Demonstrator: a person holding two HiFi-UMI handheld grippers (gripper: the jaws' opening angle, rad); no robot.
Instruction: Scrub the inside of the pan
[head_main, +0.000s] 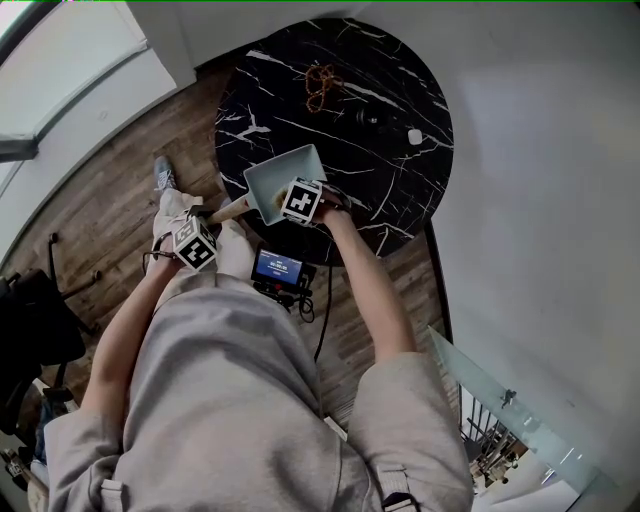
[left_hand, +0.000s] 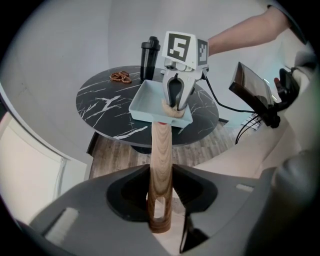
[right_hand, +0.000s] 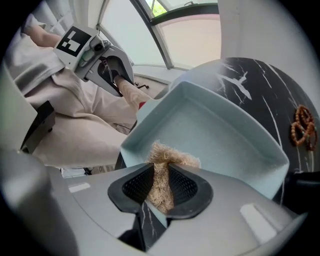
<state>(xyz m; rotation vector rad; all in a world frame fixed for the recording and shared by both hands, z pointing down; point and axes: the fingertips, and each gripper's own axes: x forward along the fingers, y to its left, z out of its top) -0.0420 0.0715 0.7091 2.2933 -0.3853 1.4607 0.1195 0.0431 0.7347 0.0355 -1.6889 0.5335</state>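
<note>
Holds the pale blue square pan tilted over the near edge of the black marble desk, with the fingers of the left gripper clenched on the wooden handle. Grips a tuft of beige fibrous scrubber between the fingers of the right gripper and keeps it inside the pan, low against the near wall. Leaves a string of brown beads lying well apart from the pan, on the far side of the desk.
</note>
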